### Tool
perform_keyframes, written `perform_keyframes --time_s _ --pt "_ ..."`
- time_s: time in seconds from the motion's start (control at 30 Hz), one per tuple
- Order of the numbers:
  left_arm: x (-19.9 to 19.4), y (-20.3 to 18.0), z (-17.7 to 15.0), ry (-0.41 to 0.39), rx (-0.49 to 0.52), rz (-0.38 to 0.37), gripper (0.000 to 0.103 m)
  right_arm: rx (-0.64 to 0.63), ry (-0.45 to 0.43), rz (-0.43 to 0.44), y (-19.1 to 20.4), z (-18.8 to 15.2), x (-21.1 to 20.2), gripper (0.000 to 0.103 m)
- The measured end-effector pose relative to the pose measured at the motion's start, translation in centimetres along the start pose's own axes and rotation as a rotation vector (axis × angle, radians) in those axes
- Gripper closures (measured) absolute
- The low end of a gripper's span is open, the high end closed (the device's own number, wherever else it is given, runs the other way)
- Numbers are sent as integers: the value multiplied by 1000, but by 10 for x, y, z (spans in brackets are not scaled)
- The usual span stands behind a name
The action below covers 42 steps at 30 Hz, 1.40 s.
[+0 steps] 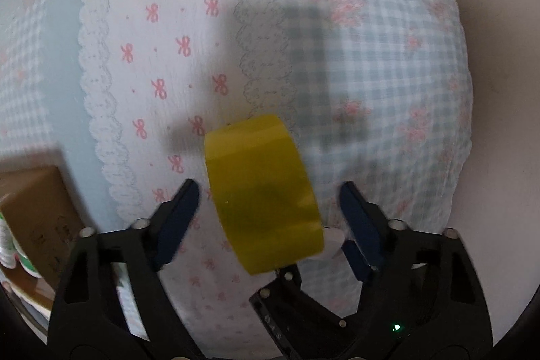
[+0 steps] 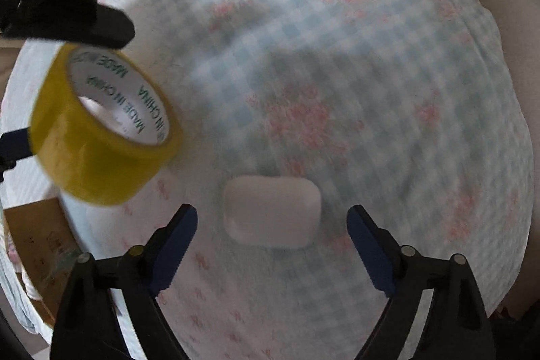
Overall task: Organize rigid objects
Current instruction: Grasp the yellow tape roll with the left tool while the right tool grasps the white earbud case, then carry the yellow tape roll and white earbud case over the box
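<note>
My left claw [image 1: 266, 204] straddles one yellow tape roll [image 1: 263, 194], pads clear of it; my right claw [image 2: 271, 225] gapes around one white case [image 2: 271, 211] on the patterned cloth [image 2: 371, 90]. One cardboard box [image 1: 37, 208] left, open cloth beyond, curved edge far right

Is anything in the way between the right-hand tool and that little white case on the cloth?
Nothing visible is. The white case lies on the patterned cloth straight ahead of the right tool, in the gap between its open fingers. The yellow tape roll sits off to the left, clear of that path.
</note>
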<state>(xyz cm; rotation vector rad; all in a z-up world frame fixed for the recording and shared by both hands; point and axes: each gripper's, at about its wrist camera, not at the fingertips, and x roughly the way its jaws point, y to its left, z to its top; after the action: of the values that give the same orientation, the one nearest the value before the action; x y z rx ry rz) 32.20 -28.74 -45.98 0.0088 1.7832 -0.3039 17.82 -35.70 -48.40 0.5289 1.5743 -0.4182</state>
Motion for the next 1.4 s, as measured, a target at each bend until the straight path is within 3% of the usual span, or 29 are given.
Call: perform_keyframes --time_s 0.03,0.1,0.17,0.53,0.67,0.9,1.13,1.4 --pt "5 2 1 10 -4 2 47 -2 6 -12 2 1 3 26" --pt "10 6 -1 23 -11 -22 62 -12 11 -54 5 0 6 36" --pt "11 8 -3 24 -7 -33 62 -9 5 -65 6 -1 6 48" --pt "-18 3 -15 -37 65 -9 63 -10 -17 -31 -7 4 -17 48" --pt "-45 11 -30 -78 96 -6 63 -42 -53 -16 -21 5 -47 48" --pt "-131 44 -70 -200 123 -34 63 -177 -163 -5 -13 -10 -130 48" --pt "-215 101 -121 -320 93 -102 67 -368 -260 43 46 -45 -224 48" --pt "-266 194 -175 -384 8 -69 68 -560 -326 143 122 -91 -278 48"
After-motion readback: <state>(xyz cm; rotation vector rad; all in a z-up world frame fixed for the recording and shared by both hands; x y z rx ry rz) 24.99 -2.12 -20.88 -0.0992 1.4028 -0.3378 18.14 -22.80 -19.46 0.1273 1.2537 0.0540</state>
